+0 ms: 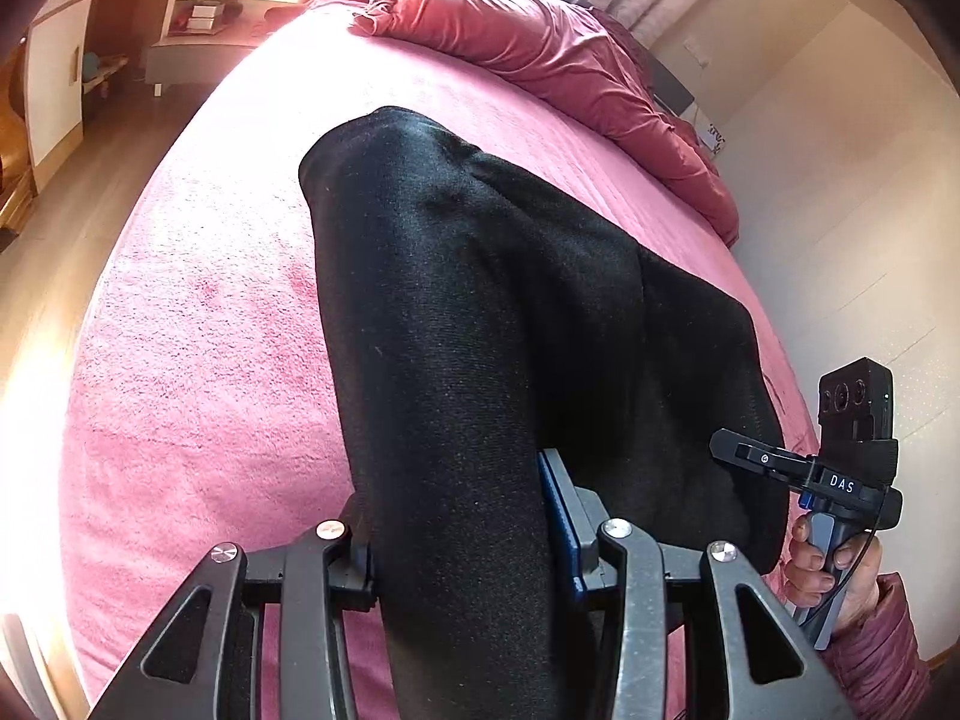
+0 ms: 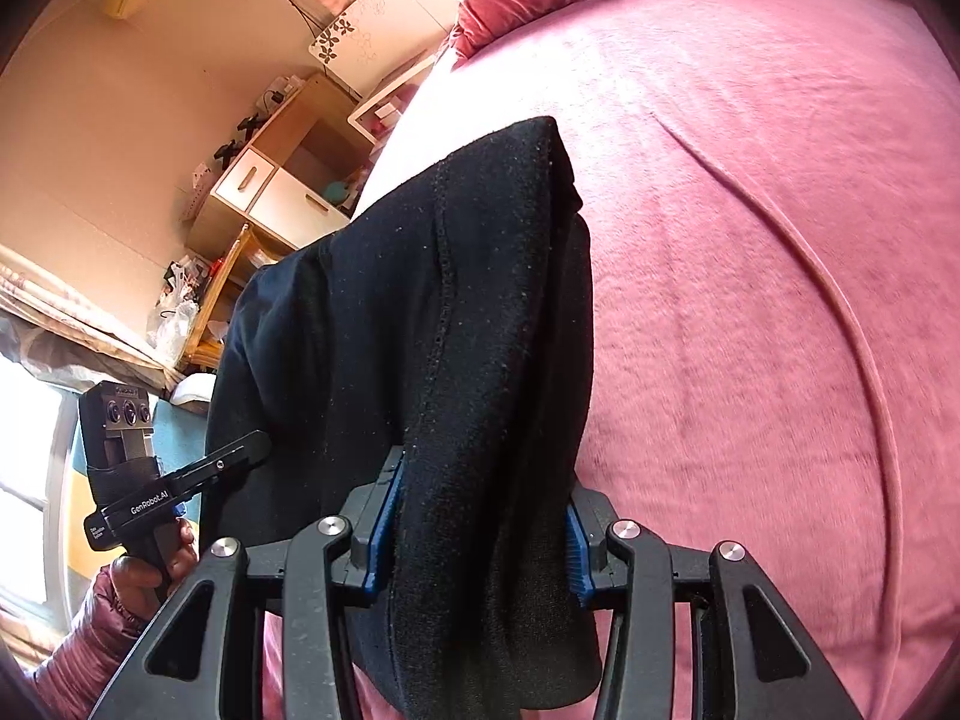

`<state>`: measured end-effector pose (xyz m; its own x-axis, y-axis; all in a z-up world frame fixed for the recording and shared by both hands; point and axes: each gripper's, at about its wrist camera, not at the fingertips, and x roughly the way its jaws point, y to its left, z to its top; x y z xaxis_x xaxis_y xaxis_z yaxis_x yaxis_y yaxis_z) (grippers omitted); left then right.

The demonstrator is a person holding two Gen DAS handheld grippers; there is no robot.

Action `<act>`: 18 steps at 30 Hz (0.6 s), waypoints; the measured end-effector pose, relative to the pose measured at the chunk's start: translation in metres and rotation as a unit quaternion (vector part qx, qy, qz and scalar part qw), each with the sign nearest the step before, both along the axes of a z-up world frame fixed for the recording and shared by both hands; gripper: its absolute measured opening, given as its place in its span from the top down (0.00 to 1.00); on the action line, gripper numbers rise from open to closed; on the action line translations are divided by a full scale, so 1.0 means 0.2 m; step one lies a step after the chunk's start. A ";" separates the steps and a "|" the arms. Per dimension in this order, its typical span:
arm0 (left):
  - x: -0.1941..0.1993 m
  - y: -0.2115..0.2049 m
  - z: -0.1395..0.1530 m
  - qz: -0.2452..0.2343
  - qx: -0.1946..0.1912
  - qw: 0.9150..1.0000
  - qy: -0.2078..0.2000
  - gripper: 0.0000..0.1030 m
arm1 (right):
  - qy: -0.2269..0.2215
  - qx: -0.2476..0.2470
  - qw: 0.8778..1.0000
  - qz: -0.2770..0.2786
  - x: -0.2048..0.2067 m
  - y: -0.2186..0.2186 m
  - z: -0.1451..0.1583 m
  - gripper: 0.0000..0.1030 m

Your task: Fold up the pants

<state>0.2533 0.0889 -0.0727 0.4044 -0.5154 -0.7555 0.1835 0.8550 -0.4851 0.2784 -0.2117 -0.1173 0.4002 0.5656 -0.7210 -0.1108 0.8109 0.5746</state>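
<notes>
Pants (image 1: 480,312), black, lifted over the pink bed (image 1: 210,360), one bunched edge clamped in the left gripper (image 1: 462,540), another in the right gripper (image 2: 480,534). Fold apparently under way; laying down and smoothing remain.

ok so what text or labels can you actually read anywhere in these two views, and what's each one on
"DAS" on the black body of the right gripper, seen from the left wrist view.
"GenRobot.AI" on the black body of the left gripper, seen from the right wrist view.
Smaller white print on the end of that same body: too small to read.
The black pants show no readable text.
</notes>
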 end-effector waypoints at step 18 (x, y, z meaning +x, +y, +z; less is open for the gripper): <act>0.15 -0.02 -0.26 0.043 0.031 0.998 0.019 0.33 | 0.042 0.003 0.999 -0.031 0.06 -0.06 -0.29 0.51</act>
<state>0.2834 0.0839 -0.1240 0.4153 -0.4323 -0.8004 0.0908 0.8952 -0.4364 0.2902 -0.2237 -0.1743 0.3732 0.5457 -0.7503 -0.0124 0.8115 0.5842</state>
